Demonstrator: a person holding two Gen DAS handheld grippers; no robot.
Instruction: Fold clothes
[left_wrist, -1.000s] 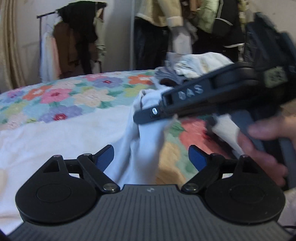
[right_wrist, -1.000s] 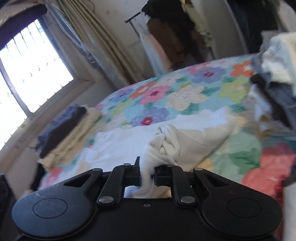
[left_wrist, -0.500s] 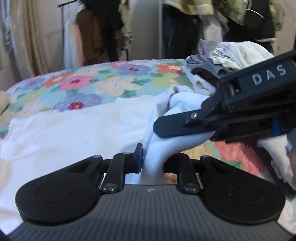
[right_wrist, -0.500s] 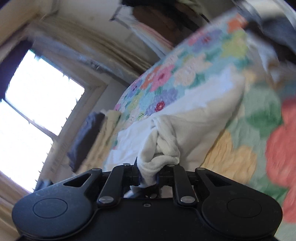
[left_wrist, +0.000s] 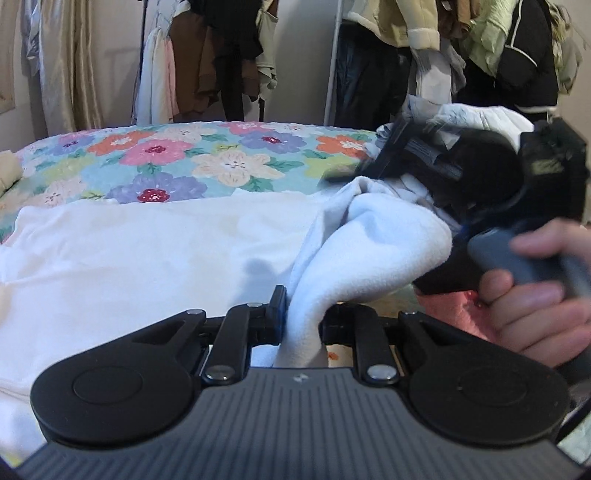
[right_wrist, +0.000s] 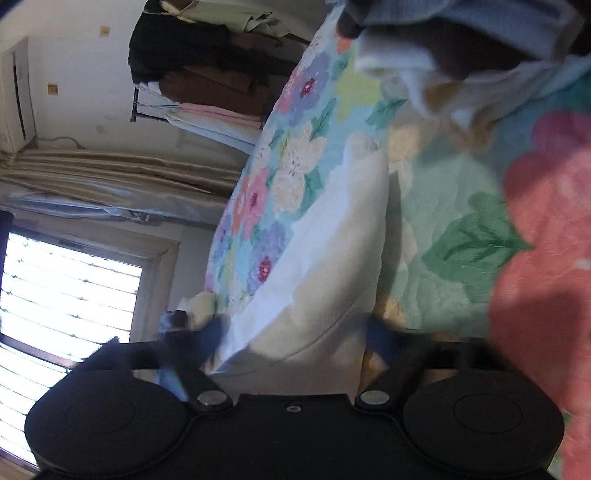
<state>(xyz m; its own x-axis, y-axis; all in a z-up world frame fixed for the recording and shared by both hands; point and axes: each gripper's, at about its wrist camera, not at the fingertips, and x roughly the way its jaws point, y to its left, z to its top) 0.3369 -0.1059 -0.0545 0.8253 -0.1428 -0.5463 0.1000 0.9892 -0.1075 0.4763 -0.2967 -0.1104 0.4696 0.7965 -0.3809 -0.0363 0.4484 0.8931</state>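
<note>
**Fleece changes grippers over flowered bed**

Fleece garment (left_wrist: 373, 254), white, lies spread across the floral bedspread (left_wrist: 207, 162), one bunched corner rising into the left gripper (left_wrist: 303, 317), whose jaws pinch it tight. The right gripper (right_wrist: 295, 339), held in a hand (left_wrist: 539, 306) just beside, is tilted sideways, its jaws opening, blurred, with cloth lying loose between them. A clothes rack (left_wrist: 207, 62) stands behind.
</note>
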